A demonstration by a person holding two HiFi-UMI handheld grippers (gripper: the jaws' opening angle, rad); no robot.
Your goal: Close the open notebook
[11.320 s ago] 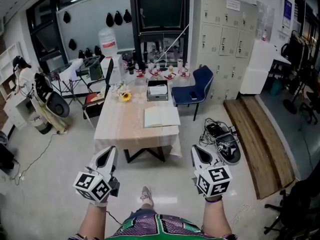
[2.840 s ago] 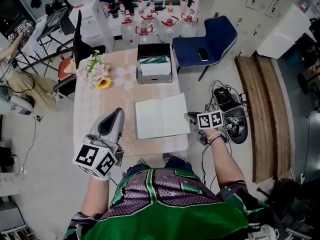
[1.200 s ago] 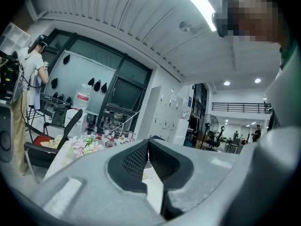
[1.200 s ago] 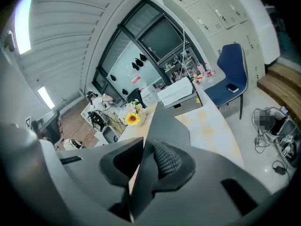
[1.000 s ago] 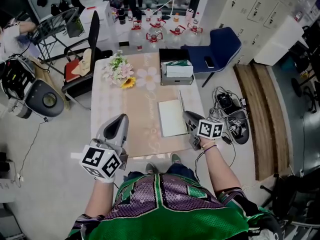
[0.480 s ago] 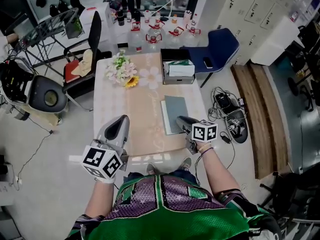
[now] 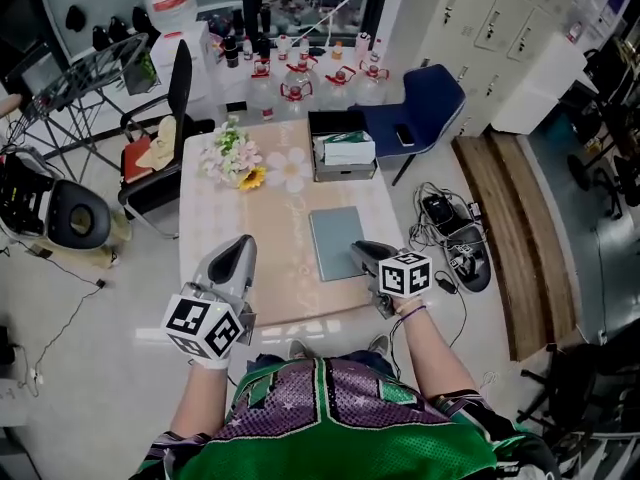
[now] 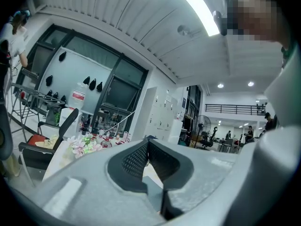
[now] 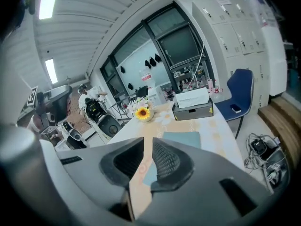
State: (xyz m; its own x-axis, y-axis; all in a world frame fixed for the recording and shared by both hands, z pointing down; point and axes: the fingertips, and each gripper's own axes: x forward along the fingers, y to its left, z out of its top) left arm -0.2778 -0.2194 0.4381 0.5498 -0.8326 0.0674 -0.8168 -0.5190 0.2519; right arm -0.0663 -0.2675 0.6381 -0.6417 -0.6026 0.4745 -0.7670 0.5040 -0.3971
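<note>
Two grippers show low in the head view, at the near side of the counter (image 7: 210,218). The notebook (image 7: 333,238) lies closed and flat on the counter's right half, grey-green cover up, close to the front edge. The right gripper (image 7: 356,250) sits at the notebook's right edge, pointing in toward it; contact can't be judged from this height. The left gripper (image 7: 238,252) is well apart to the left, over bare cloth. Behind the notebook stands a grey box (image 7: 343,158) of papers, with flowers (image 7: 232,158) at the far left of the counter. In the left gripper view, the jaws' tips meet with nothing between them. The flowers lie beyond on the left, and a teal patch low in the slot is possibly the notebook. In the right gripper view, the jaws stand a narrow slit apart and empty. Counter cloth shows through the gap, with the closed notebook ahead and the grey box past it.
</note>
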